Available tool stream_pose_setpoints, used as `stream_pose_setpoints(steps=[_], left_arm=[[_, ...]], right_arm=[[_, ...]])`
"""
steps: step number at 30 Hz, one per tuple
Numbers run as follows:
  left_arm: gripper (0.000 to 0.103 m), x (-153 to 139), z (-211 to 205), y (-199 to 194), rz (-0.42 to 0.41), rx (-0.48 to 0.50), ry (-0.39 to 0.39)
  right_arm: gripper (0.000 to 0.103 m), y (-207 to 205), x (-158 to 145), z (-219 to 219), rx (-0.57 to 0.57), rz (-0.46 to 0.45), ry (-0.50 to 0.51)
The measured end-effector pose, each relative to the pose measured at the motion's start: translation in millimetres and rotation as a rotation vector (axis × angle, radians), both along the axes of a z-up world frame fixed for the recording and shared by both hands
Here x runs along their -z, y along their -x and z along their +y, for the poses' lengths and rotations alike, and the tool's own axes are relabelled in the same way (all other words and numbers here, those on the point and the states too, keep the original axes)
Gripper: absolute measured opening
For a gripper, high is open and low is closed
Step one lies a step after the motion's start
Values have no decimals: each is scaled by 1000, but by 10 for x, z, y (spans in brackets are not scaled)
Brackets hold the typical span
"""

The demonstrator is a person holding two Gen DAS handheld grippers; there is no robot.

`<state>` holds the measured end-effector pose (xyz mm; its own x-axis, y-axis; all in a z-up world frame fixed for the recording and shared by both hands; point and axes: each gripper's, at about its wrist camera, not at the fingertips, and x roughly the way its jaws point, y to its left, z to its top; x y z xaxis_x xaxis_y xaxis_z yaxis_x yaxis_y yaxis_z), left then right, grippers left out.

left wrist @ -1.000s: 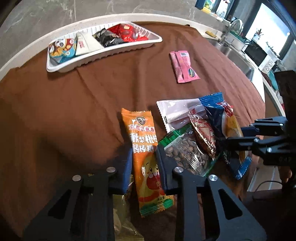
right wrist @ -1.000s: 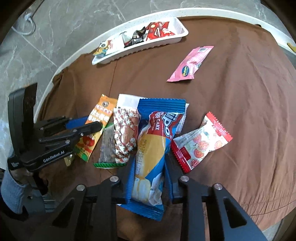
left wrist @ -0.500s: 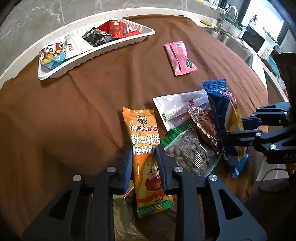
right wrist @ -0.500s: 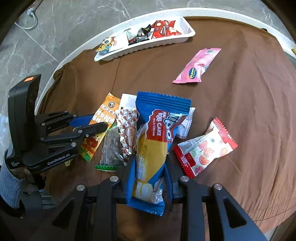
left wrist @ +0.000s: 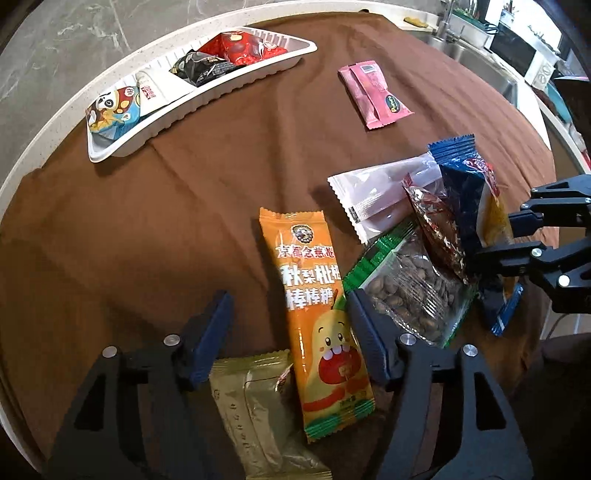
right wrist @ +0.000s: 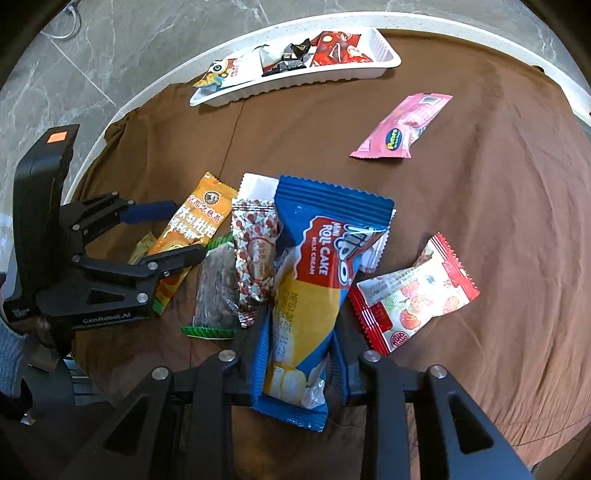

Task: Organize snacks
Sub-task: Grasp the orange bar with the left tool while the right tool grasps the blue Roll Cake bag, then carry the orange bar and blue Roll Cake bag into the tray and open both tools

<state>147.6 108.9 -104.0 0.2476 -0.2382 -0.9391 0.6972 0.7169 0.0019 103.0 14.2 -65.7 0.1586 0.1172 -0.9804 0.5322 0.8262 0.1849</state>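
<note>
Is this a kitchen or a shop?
Most likely a home kitchen or dining corner. A sink with a tap and what looks like a microwave sit behind the round table, which has a brown cloth and loose snacks on it.

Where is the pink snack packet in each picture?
Left wrist view: pink packet lies upper right of centre, alone on the brown cloth.
Right wrist view: pink packet lies upper right, tilted.
Shared landmark: the white tray beyond it.
</note>
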Motion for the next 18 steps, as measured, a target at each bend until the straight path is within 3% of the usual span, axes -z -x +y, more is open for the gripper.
stream_pose_setpoints(steps=[4,6,8,13,14,15,18], left_arm=[[63,-17,-25,21,-19,24,-19],[55,-16,-65,41,-22,45,-18],[31,-34,-87,70,17,64,17],[18,-52,-144,137,11,78,17],[9,-61,-126,120,34,73,37],[6,-56,-118,108,43,64,49],[6,-79,-42,74,73,36,85]], right_arm=[[34,-13,31,7,-11,9,3],[33,-17,37,13,-22,12,10],[32,-16,36,25,-39,11,17],[30,-9,6,13,-45,-11,4],[30,-7,-11,3,-43,-22,-4],[30,1,-29,-17,-35,-32,-17],[30,34,-58,-94,9,-60,-67]])
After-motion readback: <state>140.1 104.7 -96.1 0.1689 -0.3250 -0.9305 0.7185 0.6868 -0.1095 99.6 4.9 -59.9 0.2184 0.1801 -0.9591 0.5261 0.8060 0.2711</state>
